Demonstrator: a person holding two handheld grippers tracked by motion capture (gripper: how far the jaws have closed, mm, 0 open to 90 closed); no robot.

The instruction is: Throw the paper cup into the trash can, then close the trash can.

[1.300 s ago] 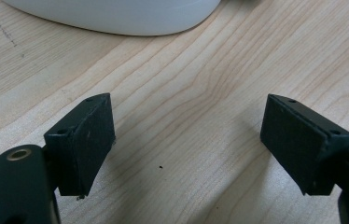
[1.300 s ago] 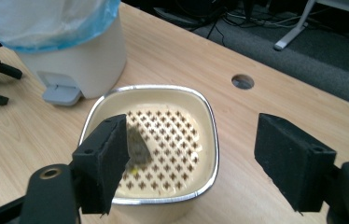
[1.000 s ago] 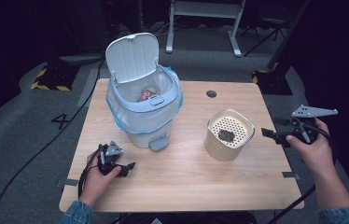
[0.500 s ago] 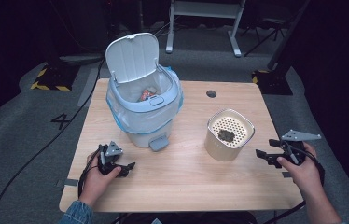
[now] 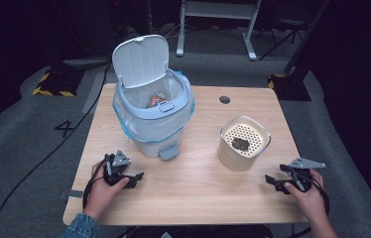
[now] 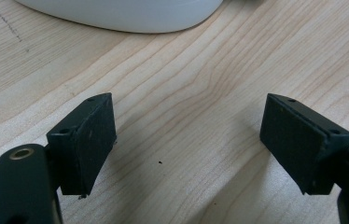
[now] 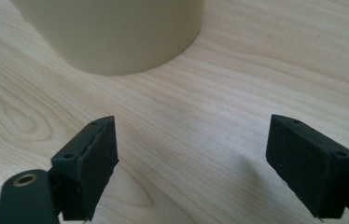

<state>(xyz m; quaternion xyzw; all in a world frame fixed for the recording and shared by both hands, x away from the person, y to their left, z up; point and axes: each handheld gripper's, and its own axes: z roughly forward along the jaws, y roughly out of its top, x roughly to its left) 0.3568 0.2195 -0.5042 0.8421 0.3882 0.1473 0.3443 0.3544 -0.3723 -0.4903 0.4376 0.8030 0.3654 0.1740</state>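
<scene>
My left gripper rests open on the wooden table at the front left, below the pedal bin; nothing lies between its jaws. My right gripper is low over the table at the front right, just right of the beige canister. Its jaws have just been opening and stand apart over bare wood, with the canister's base close ahead. The bin's white lid is up, and some rubbish shows inside it. A dark lump lies on the canister's perforated top.
The bin has a blue liner and a foot pedal facing the front. A round cable hole sits near the table's back edge. Cables trail off the left side to the floor. A metal stand is behind the table.
My right hand has come down from beside the canister to just above the table's front right. The left hand has kept still.
</scene>
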